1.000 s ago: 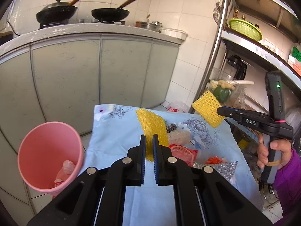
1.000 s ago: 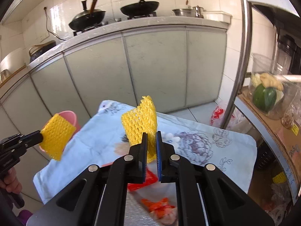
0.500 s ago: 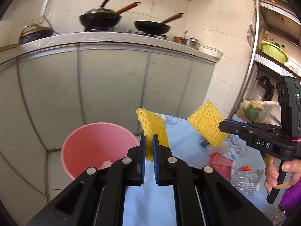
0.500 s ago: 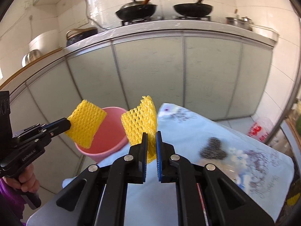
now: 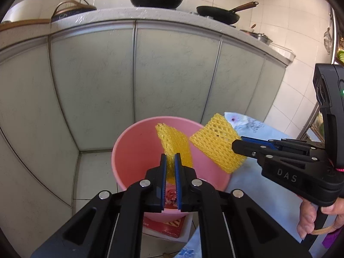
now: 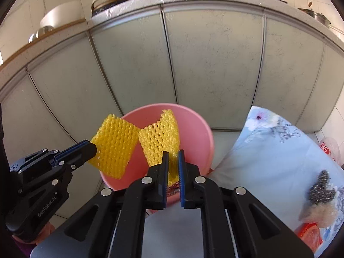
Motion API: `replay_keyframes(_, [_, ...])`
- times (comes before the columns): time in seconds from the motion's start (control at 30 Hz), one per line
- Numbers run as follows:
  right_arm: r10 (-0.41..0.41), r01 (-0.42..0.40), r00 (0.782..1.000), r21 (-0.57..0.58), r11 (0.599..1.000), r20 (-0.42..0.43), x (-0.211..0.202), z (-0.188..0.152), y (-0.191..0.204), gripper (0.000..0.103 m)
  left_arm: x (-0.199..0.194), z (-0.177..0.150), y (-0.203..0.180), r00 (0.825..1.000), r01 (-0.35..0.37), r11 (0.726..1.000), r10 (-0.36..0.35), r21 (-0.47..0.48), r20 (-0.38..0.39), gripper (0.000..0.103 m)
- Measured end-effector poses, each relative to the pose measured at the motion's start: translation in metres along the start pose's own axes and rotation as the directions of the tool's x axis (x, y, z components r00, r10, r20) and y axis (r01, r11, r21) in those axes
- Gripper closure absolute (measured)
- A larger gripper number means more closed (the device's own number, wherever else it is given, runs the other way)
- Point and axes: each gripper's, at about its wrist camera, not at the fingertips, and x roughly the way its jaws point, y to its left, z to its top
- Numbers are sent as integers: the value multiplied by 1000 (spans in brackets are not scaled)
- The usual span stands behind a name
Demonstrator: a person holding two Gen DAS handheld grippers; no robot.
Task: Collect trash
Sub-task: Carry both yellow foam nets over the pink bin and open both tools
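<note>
My left gripper point(image 5: 169, 157) is shut on a yellow foam fruit net point(image 5: 175, 145), holding it over the mouth of the pink bucket point(image 5: 131, 142). To its right, my right gripper point(image 5: 237, 143) is shut on a second yellow foam net point(image 5: 215, 148) above the bucket's right rim. In the right wrist view that gripper point(image 6: 172, 153) pinches its net point(image 6: 160, 143) over the pink bucket point(image 6: 197, 133). The left gripper point(image 6: 92, 148) and its net point(image 6: 116, 148) are at the left rim. Scraps lie at the bucket's bottom.
Grey cabinet doors point(image 5: 172, 81) stand close behind the bucket, with pans on the counter above. A table with a blue floral cloth point(image 6: 268, 161) is at the right, bearing a steel scourer point(image 6: 320, 189) and a red wrapper point(image 6: 309, 234). A red box point(image 5: 169, 225) sits under the bucket.
Both grippers have swung left from above the table to over the pink bucket, each still pinching its yellow net. The bucket now sits centred and closer in both views.
</note>
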Motion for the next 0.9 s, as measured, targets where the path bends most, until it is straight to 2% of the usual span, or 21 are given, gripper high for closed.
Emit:
replay_keyframes(0.17, [-10, 10, 999, 5, 1000, -37, 30, 1, 6, 94, 19, -10, 8, 999, -24, 1000, 24, -3, -30, 96])
replay_keyframes(0.43, [8, -6, 997, 24, 1000, -79, 51, -3, 5, 91, 33, -14, 15, 997, -53, 998, 52, -17, -60, 94])
replay_keyframes(0.57, [24, -22, 997, 32, 999, -76, 51, -2, 2, 75, 35, -14, 19, 995, -66, 997, 64, -29, -75, 81])
replay_keyframes(0.6, [30, -28, 997, 33, 999, -74, 50, -2, 2, 73, 35, -14, 20, 995, -65, 997, 62, -34, -79, 77])
replay_keyframes(0.9, [30, -29, 999, 19, 999, -35, 25, -4, 1, 73, 22, -7, 12, 998, -46, 999, 44, -26, -52, 75])
